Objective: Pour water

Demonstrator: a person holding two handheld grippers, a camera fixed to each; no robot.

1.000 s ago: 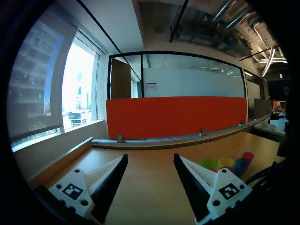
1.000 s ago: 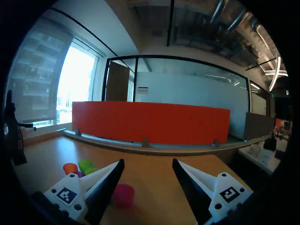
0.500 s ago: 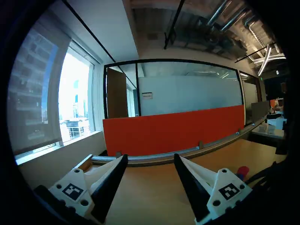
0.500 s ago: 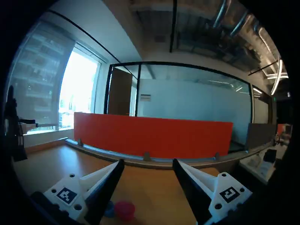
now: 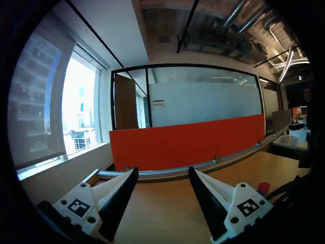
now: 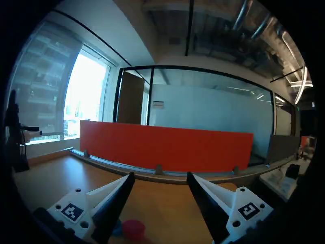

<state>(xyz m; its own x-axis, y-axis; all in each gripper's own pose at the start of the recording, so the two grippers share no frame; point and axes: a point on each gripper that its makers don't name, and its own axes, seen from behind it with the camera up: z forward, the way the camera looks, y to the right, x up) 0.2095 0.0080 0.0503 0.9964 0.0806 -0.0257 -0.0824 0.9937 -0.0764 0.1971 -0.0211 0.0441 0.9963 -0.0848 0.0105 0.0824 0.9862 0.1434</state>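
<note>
My left gripper point(image 5: 162, 191) stands open above the wooden desk point(image 5: 162, 211), nothing between its fingers. To its right, a sliver of a red cup point(image 5: 263, 188) peeks past the right finger. My right gripper point(image 6: 160, 193) is open too and holds nothing. Low in the right gripper view, a pink-red cup point(image 6: 133, 229) stands on the desk point(image 6: 162, 207) just right of the left finger, with the edge of a blue cup point(image 6: 117, 228) beside it. Both grippers are raised and tilted toward the far side of the room.
An orange divider panel point(image 5: 187, 140) point(image 6: 162, 148) runs along the desk's far edge on a metal rail. A bright window point(image 5: 79, 118) is at the left, a glass wall behind. A dark stand point(image 6: 14, 138) rises at the left of the right gripper view.
Both views have tilted upward. The cluster of coloured cups has slid down out of sight, leaving a red sliver in the left gripper view and a pink and a blue cup in the right. Jaws unchanged.
</note>
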